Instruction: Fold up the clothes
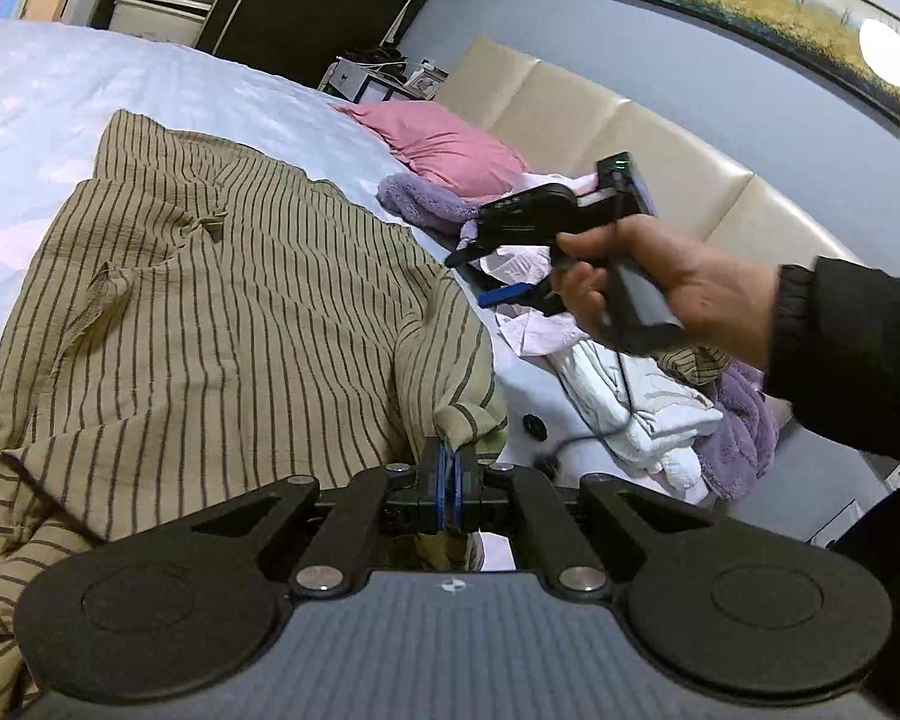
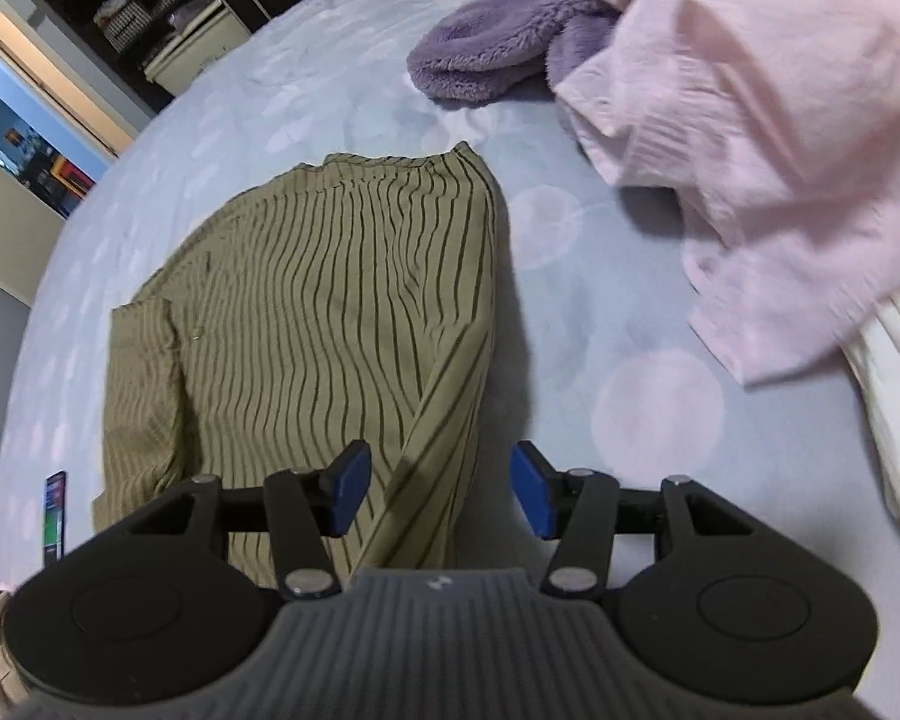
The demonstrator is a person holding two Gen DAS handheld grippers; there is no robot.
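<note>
A corner of the striped garment point(image 1: 222, 300) on the bed point(image 1: 60, 90) is clenched in the left tongs point(image 1: 448, 468); the right tongs point(image 2: 438, 495) are held released above it.

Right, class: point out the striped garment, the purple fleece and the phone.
striped garment point(image 2: 330, 312): right wrist view, middle of the spread cloth.
purple fleece point(image 2: 480, 54): right wrist view, its rounded end.
phone point(image 2: 54, 516): right wrist view, middle of its screen.
</note>
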